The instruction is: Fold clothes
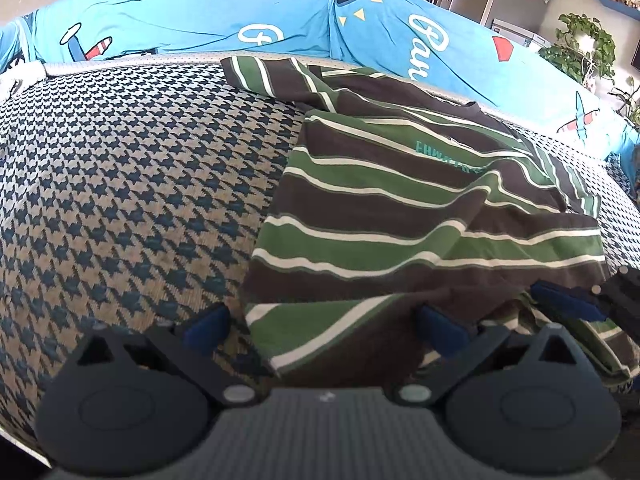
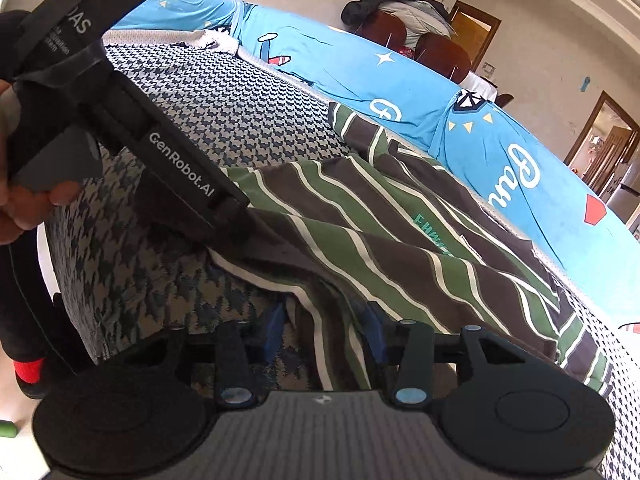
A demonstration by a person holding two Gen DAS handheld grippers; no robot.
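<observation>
Shirt (image 1: 400, 216): green, brown and white stripes, lying on my sofa seat (image 1: 120, 184), its near hem at my two grippers.
Left gripper (image 1: 324, 326): my jaws stand wide apart, low over the seat. One blue pad (image 1: 208, 326) is over bare cover, the other (image 1: 440, 330) over the shirt's near edge. The hem corner lies between them, not pinched.
Right gripper (image 2: 326, 326): my jaws are narrower, yet a gap shows between the blue pads (image 2: 274, 324). A fold of the hem hangs in that gap; I cannot tell if it is clamped.
Left hand (image 2: 24, 208): seen from my right camera, fingers wrapped round the black handle, the tool slanting down toward the hem. Its tip touches the cloth just beside my right gripper.
Shirt lay: front up, teal lettering (image 1: 444, 152) across the chest, one sleeve (image 1: 272, 76) reaching toward the backrest. The body is rumpled, with a ridge across the middle.
Seat: houndstooth cover, bare on my left.
Cushions (image 1: 200, 20): bright blue, with cartoon prints, standing behind the shirt.
</observation>
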